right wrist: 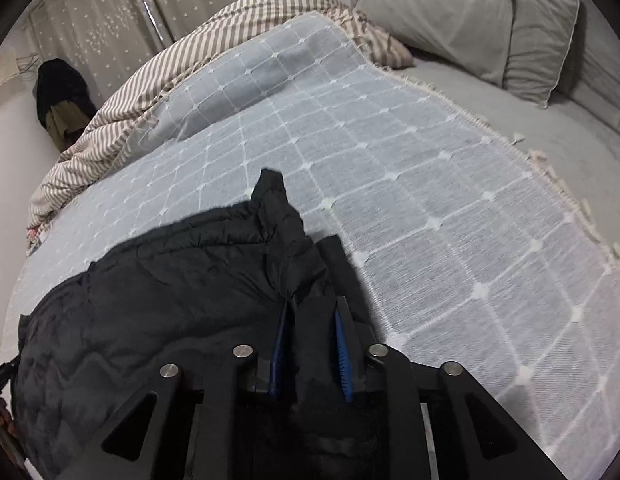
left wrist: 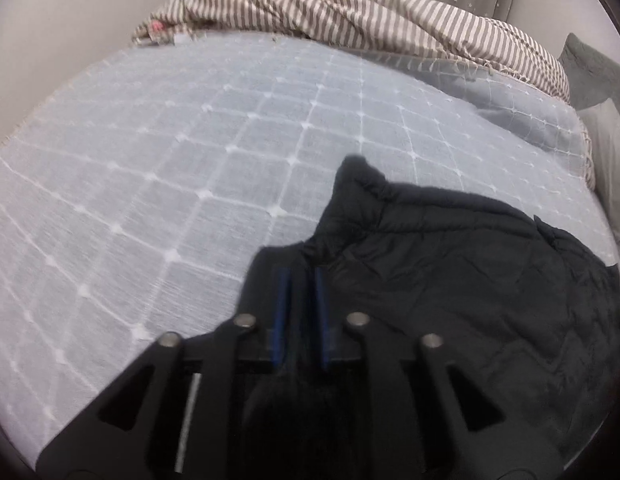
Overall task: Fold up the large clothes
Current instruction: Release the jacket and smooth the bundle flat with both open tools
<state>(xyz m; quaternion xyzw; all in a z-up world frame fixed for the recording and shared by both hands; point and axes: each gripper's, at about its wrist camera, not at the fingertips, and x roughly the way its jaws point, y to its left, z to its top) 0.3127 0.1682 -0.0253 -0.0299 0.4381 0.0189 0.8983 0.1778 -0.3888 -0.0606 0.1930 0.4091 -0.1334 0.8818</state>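
wrist views close above bedspread, shared

Black quilted jacket on pale-blue white-checked bedspread; brown-white striped blanket beyond.

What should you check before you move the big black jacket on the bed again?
1. Left gripper jaws shut on the black jacket: ok, dark fabric sits between them.
2. Right gripper jaws shut on the jacket: ok, fabric is pinched there too.
3. Room on the blue checked blanket ahead of the jacket: ok, that stretch is bare.
4. Striped blanket out of the way: ok, it is bunched at the far edge, apart from the jacket.
5. Pillow out of the way: ok, it lies off to the side.
6. Jacket lying flat: not ok, it is rumpled.
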